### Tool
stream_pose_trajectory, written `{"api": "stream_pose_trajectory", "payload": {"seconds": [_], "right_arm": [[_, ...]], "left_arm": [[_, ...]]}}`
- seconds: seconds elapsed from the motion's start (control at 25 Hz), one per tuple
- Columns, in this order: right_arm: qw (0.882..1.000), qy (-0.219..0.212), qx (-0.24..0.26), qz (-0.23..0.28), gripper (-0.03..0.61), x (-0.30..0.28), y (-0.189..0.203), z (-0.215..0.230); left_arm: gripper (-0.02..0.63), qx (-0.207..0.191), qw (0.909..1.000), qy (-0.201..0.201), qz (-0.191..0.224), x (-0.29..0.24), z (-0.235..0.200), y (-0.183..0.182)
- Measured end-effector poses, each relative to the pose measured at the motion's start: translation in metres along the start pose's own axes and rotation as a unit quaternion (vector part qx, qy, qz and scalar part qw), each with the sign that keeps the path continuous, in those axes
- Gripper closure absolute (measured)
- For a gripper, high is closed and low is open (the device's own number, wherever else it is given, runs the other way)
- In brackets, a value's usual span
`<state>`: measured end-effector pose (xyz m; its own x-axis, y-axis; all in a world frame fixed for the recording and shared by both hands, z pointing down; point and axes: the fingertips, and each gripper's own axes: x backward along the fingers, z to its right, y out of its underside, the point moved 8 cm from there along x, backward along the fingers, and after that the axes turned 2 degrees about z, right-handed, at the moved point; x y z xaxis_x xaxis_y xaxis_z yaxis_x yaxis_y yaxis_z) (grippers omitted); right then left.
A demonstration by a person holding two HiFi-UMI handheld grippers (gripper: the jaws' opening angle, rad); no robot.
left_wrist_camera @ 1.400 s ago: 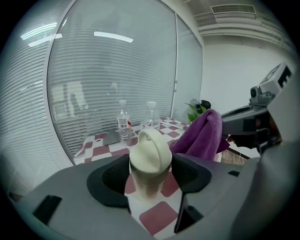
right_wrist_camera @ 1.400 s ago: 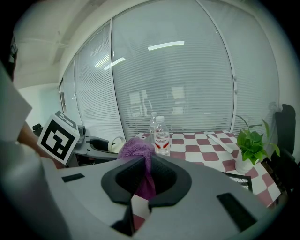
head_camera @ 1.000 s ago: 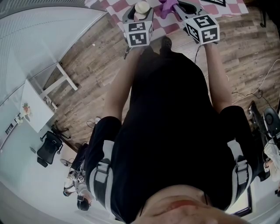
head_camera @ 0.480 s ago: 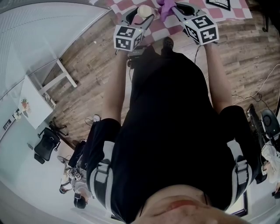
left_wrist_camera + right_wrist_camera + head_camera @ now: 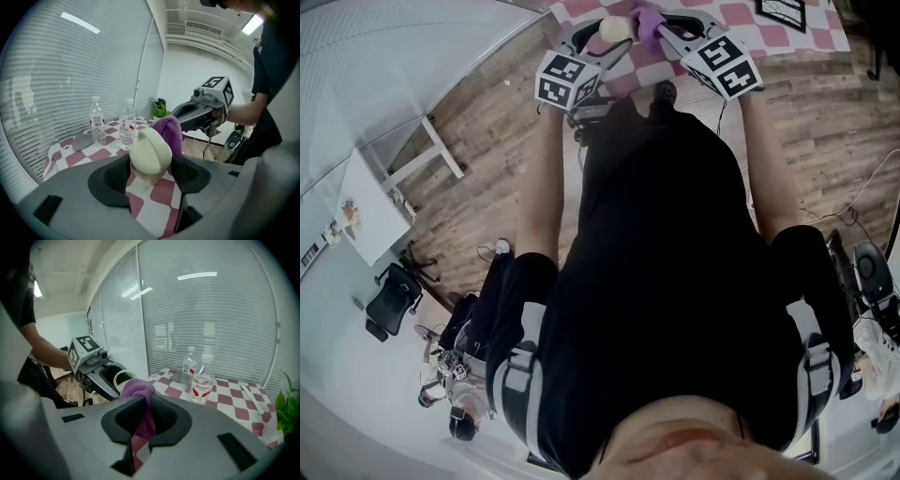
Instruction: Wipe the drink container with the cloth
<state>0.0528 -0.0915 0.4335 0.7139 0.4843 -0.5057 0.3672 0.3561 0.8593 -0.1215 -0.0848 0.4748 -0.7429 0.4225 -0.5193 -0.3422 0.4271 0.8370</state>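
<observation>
L claw (image 5: pixel 150 165) clamped on cream, round-topped drink container (image 5: pixel 150 151), one pad on each side. Container sits upright betw. the pads, held above the table (image 5: pixel 236 405), which has a red/white checkered cover. R claw (image 5: pixel 144 420) nearly together, pinching a purple fuzzy cloth (image 5: pixel 137 389). The cloth bunches above the pads and a strip hangs down betw. them. In L gripper view the cloth bunch sits right against the far-right side of the container and looks to be touching. In head view both claws meet at the table's near edge, cloth just R of container. Person stands on wood-plank floor (image 5: pixel 478 178). Two clear plastic water bottles w/ red-white labels (image 5: pixel 202 380) stand upright on the table close together, well apart from the claws. Green leafy plant (image 5: pixel 286 409) at table's far end. Window blinds (image 5: pixel 211 310) behind the table.
</observation>
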Motion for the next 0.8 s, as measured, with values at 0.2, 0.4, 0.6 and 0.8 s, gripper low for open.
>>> {"api": "stream_pose_trajectory", "payload": {"seconds": [0.2,0.4,0.6,0.8], "right_arm": [[1.0,-0.019,0.011,-0.012,0.531,-0.023,0.003,-0.01],[0.999,-0.029,0.013,-0.032,0.531,-0.044,0.007,-0.019],[0.999,-0.018,-0.007,-0.037,0.532,-0.057,0.023,-0.017],[0.996,-0.015,-0.023,-0.08,0.532,-0.066,0.05,-0.008]], "left_arm": [[0.321,0.001,1.0,-0.001,-0.005,0.004,0.001,0.007],[0.321,-0.003,1.0,-0.002,-0.008,0.014,0.0,0.011],[0.321,0.001,1.0,-0.004,-0.008,0.018,-0.001,0.017],[0.321,-0.003,0.9999,-0.002,-0.013,0.022,-0.002,0.019]]}}
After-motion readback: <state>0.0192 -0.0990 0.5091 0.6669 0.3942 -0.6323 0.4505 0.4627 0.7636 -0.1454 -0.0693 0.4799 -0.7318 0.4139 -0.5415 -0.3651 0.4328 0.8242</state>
